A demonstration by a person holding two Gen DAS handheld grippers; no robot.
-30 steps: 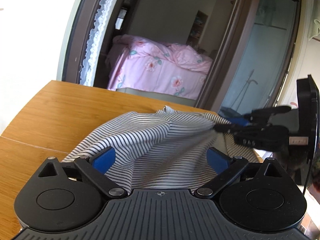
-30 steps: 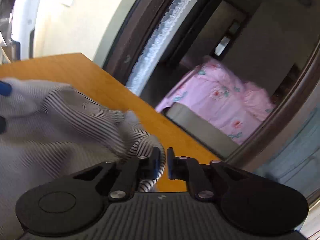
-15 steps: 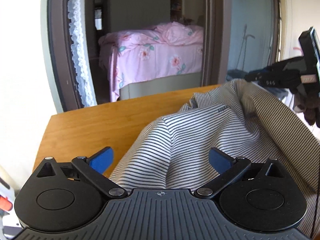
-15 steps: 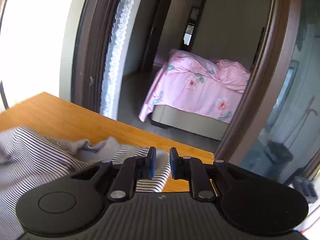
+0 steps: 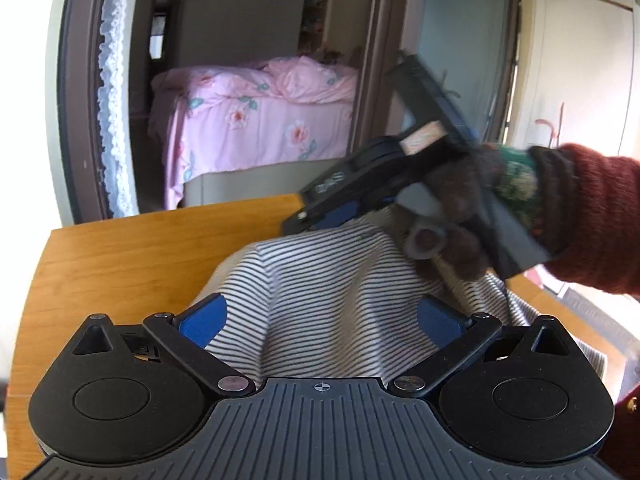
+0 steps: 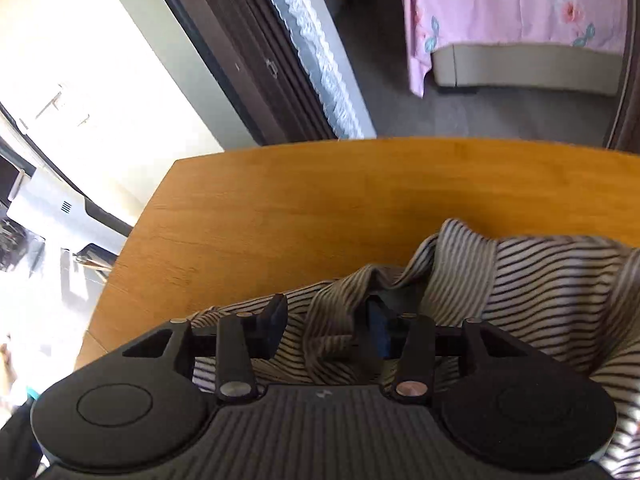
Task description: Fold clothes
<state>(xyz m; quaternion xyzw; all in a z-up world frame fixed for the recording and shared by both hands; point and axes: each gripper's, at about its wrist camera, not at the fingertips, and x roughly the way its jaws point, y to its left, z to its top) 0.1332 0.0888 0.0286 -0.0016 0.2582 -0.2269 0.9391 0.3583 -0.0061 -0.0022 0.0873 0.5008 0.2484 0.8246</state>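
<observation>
Surface: a honey-coloured bamboo-grain wooden table (image 6: 304, 200) with a rounded far corner. Beyond the table's far edge stands a dark brown door frame (image 5: 76, 92) trimmed with a white lace curtain strip (image 5: 110, 80). Past the table, through that opening, is a bed with a pink floral quilt (image 5: 256, 120) on a grey floor. Bright pale wall to the left of the frame.

Garment: a black-and-white thin-striped knit garment (image 5: 328, 300) lies bunched on the table, toward its near right part. Cloth is rumpled, rising in a soft hump with loose folds. In the right wrist view one edge stands up in a crumpled ridge, stripes running in differing directions across the folds.

Left gripper (image 5: 320, 316): blue-padded fingers spread wide, garment beneath and between them, nothing clamped.

Right gripper (image 6: 326, 326): fingers partly apart, a raised fold of the garment sitting in the gap. In the left wrist view it is tilted down onto the garment's far edge, held by a dark knitted glove (image 5: 460, 220) with a maroon sleeve (image 5: 600, 220).
</observation>
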